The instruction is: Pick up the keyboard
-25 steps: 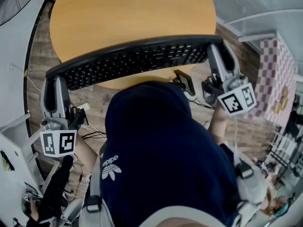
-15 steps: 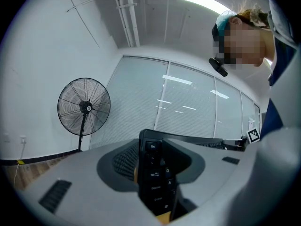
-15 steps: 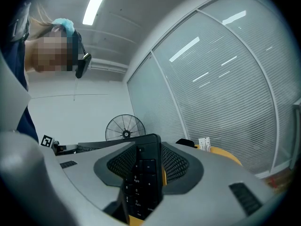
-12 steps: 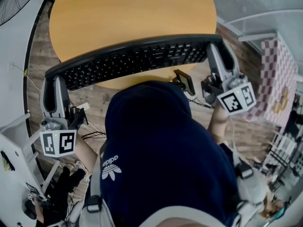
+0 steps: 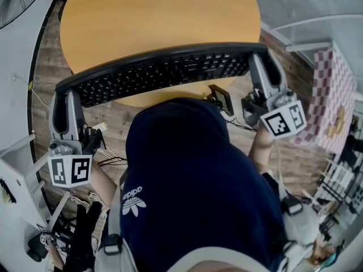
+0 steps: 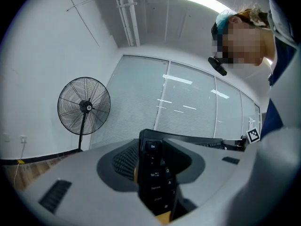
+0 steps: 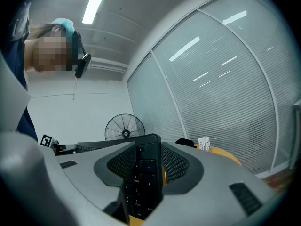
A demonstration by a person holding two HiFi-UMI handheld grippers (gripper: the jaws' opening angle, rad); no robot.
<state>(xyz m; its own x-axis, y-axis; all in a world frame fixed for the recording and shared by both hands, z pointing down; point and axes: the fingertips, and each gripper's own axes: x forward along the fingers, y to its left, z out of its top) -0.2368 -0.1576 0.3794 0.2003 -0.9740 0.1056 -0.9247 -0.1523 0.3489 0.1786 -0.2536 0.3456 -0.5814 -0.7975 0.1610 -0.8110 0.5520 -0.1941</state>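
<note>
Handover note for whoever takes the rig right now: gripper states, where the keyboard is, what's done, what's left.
Left gripper: fingers shut on the left (Esc) end of the black computer keyboard.
Right gripper: fingers shut on its right (numpad) end.
Keyboard: spans between both grippers, keys up, over the near edge of the round wooden table. Can't tell if it is clear of the tabletop.
Done: two-ended grasp.
Left: confirm the lift, probably by raising both ends evenly.

The person wears a dark navy hooded top (image 5: 193, 169) with a white trefoil logo (image 5: 132, 200). The left gripper (image 5: 67, 95) and right gripper (image 5: 258, 58) are grey; each carries a cube (image 5: 70, 170) with black-and-white square markers.
</note>
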